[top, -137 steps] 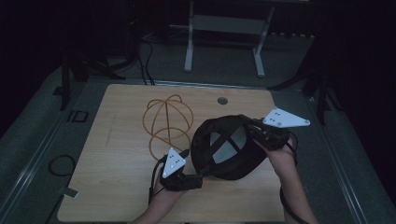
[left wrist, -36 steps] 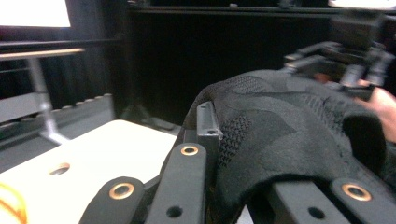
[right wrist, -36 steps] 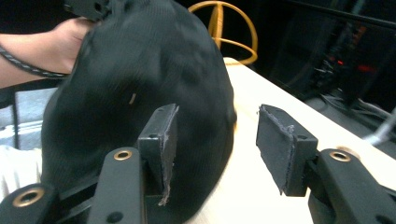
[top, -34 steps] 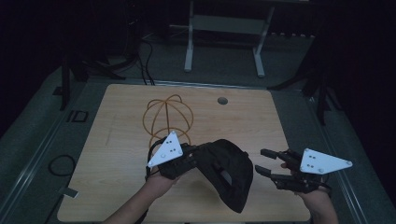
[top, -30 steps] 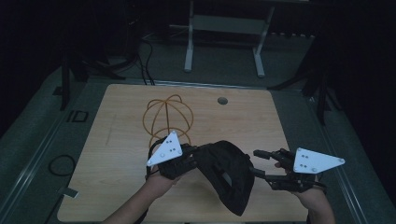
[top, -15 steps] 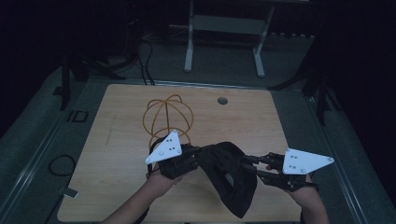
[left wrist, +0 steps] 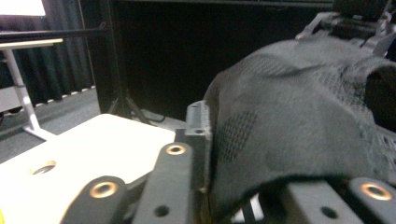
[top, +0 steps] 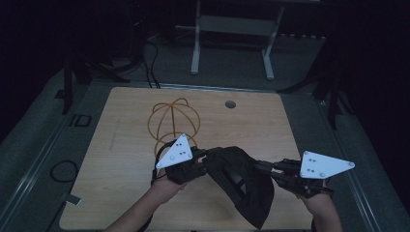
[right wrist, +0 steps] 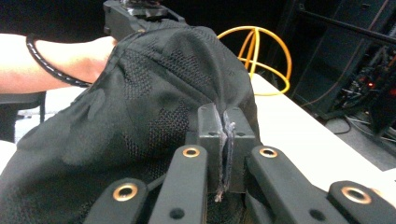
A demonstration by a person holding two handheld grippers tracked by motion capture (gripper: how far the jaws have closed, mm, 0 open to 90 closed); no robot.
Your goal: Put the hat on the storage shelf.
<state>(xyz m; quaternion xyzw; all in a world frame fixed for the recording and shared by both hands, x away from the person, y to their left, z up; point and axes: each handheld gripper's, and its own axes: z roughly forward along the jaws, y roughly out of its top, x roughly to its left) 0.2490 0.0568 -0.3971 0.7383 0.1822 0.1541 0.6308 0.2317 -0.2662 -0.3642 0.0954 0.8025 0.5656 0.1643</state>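
Note:
A black mesh cap (top: 241, 183) hangs over the table's front edge between both grippers. My left gripper (top: 208, 157) holds its left edge. In the left gripper view the fabric (left wrist: 289, 116) lies against the visible pad (left wrist: 197, 122) and hides the other one. Those jaws have just been opening a little, with cloth still between them. My right gripper (top: 263, 169) is shut on the cap's right edge. In the right gripper view its pads (right wrist: 209, 126) pinch a thin fold of the cap (right wrist: 140, 107).
An orange wire dome frame (top: 174, 121) stands on the wooden table (top: 270, 125) behind the left hand and appears again as the wire frame (right wrist: 261, 51) in the right gripper view. A round hole (top: 230, 104) sits near the far edge. A white stand (top: 232, 29) is on the floor beyond.
The right gripper moved left from beside the cap to its edge and closed on the fabric. The left hand kept its place, still carrying the cap.

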